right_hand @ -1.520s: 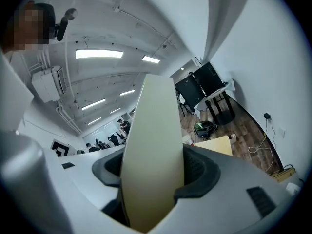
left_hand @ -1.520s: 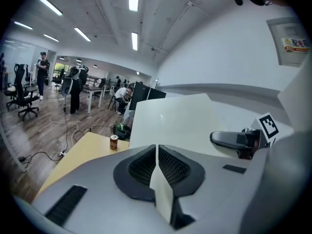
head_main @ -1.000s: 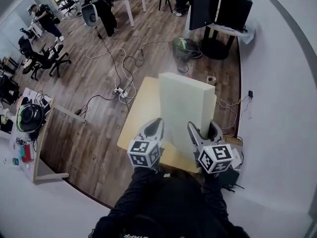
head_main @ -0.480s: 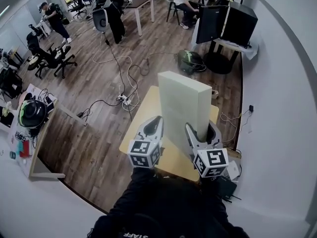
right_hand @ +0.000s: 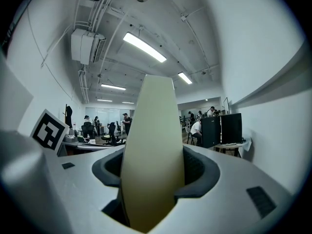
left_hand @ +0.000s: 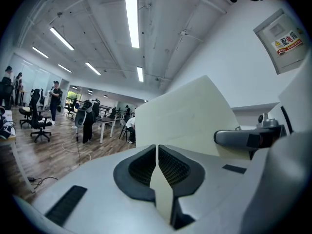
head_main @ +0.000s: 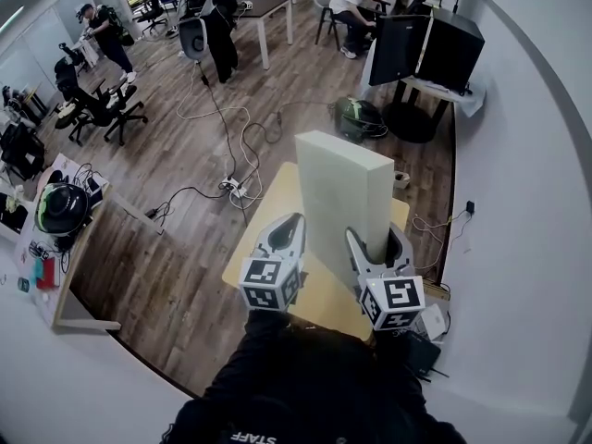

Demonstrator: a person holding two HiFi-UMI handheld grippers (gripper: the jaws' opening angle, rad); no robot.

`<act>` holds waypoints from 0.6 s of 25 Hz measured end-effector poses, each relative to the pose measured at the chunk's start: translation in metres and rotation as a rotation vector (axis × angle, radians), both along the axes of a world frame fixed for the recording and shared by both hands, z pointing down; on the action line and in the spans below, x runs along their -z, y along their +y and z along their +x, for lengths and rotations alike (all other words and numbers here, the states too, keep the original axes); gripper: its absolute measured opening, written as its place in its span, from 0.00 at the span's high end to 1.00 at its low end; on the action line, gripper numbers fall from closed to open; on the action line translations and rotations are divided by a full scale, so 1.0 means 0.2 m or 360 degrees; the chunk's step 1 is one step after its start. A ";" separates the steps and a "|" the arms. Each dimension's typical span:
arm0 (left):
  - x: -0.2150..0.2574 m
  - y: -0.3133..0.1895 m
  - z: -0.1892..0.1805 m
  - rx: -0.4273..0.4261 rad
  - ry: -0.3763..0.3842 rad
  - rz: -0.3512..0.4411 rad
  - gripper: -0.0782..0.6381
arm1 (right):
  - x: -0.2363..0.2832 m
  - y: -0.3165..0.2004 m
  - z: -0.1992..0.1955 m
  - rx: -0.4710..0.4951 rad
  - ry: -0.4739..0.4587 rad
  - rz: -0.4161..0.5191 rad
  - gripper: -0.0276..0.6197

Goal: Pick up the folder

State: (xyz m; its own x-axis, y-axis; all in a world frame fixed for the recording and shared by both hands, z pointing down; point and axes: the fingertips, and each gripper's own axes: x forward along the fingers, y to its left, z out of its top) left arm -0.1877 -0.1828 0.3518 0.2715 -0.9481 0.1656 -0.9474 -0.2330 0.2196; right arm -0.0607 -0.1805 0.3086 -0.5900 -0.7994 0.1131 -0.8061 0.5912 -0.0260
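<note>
The folder (head_main: pixel 340 191) is a thick, pale cream box file standing upright above the yellow table (head_main: pixel 252 240), held between both grippers. My left gripper (head_main: pixel 296 222) is shut on a thin cream edge of it, seen squeezed flat between the jaws in the left gripper view (left_hand: pixel 157 149), where the folder's broad face (left_hand: pixel 187 118) rises behind. My right gripper (head_main: pixel 376 236) is shut on the folder's thick rounded side; in the right gripper view that side (right_hand: pixel 152 130) fills the gap between the jaws of the gripper (right_hand: pixel 153 152).
The white wall (head_main: pixel 518 202) runs close on the right. Two black monitors (head_main: pixel 425 46) stand on a stand beyond the table. Cables and a power strip (head_main: pixel 231 188) lie on the wooden floor. A shelf with a helmet (head_main: pixel 60 213) is at left. People are at far desks.
Both grippers and the folder rose a little together in the first half second, then held steady. Both grips stay the same.
</note>
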 end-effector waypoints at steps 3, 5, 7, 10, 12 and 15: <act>0.00 -0.01 0.02 0.0003 -0.0007 -0.0004 0.83 | 0.00 -0.01 0.01 0.0011 0.0013 0.0010 0.51; -0.01 -0.02 0.03 0.0005 -0.0012 -0.0007 0.83 | -0.01 -0.02 0.02 0.0011 0.0010 0.0011 0.51; -0.01 -0.02 0.03 0.0007 -0.0015 -0.0008 0.83 | -0.01 -0.02 0.02 0.0012 0.0005 0.0013 0.51; -0.01 -0.01 0.03 0.0014 -0.0018 -0.0009 0.83 | -0.01 -0.02 0.03 0.0011 -0.0001 0.0005 0.51; -0.01 -0.01 0.03 0.0021 -0.0017 -0.0015 0.83 | -0.01 -0.02 0.03 0.0012 0.0000 -0.0004 0.51; -0.02 -0.02 0.04 0.0027 -0.0013 -0.0023 0.83 | -0.03 -0.03 0.03 0.0020 0.0002 -0.0011 0.51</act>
